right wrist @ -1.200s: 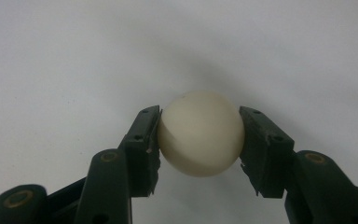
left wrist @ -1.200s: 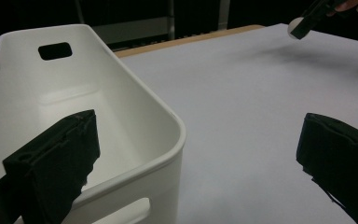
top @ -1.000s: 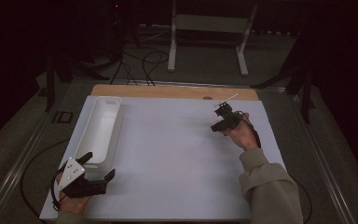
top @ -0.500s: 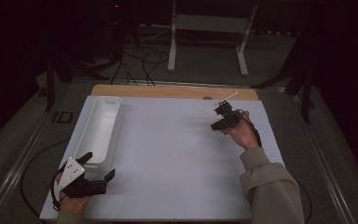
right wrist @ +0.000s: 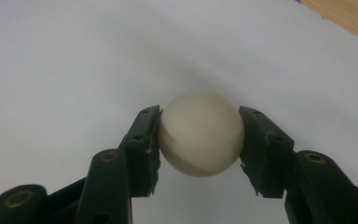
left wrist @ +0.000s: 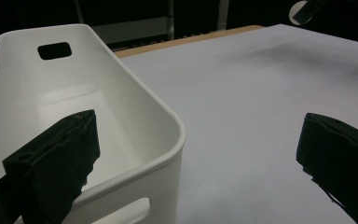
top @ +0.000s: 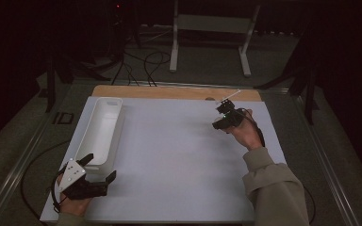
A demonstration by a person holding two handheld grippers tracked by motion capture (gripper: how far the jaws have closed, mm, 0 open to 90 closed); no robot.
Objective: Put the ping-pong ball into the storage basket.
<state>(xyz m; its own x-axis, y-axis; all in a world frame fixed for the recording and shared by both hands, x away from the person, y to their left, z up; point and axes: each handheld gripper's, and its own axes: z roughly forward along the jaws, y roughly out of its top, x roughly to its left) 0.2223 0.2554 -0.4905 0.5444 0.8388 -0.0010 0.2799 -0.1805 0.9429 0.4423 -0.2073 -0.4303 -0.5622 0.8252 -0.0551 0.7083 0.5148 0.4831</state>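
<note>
A cream ball (right wrist: 200,135) sits squeezed between the two black jaws of my right gripper (right wrist: 199,114), just over the white table sheet. In the high view the right gripper (top: 220,121) is at the far right of the sheet, held by a hand in a tan sleeve. My left gripper (top: 99,168) rests at the near left corner with its jaws wide apart. In its own view the left gripper (left wrist: 199,125) straddles the near corner of a long white bin (left wrist: 135,107): one jaw is over the bin's inside, the other over the sheet. The bin (top: 104,123) is empty.
The white sheet (top: 169,160) covers most of the table, with a wooden strip (top: 169,92) along its far edge. Cables and a metal stand (top: 212,28) lie on the dark floor beyond. A cable loops by the table's left edge.
The right hand has crept slightly up and away with the ball held in the gripper. The left gripper stays where it was.
</note>
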